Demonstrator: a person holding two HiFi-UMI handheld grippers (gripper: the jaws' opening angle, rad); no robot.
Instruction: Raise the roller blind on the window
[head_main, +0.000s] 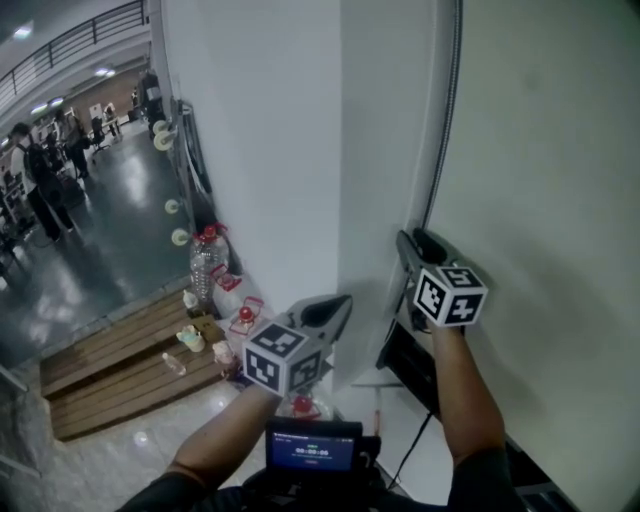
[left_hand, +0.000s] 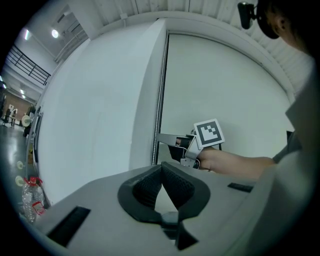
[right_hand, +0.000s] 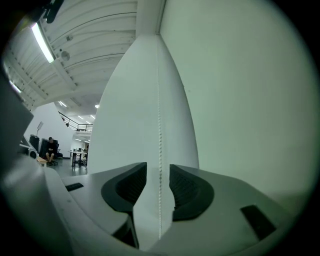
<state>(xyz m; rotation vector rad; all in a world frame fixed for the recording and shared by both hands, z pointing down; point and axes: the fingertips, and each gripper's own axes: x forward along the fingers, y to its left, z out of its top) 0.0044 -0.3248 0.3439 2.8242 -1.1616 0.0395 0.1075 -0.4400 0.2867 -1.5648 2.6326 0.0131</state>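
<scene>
Since bead chain (right_hand: 160, 120) looks thin, limp, slippery, best pinch square across beads; right gripper (right_hand: 158, 172) jaws spread around it, not gripping; left gripper (left_hand: 162, 170) jaws pressed together, empty.

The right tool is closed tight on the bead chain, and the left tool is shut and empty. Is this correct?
Not quite. The right tool is not closed on the bead chain: the right gripper view shows its jaws apart, the chain hanging between them and touching neither. The left tool is indeed shut and empty.
</scene>
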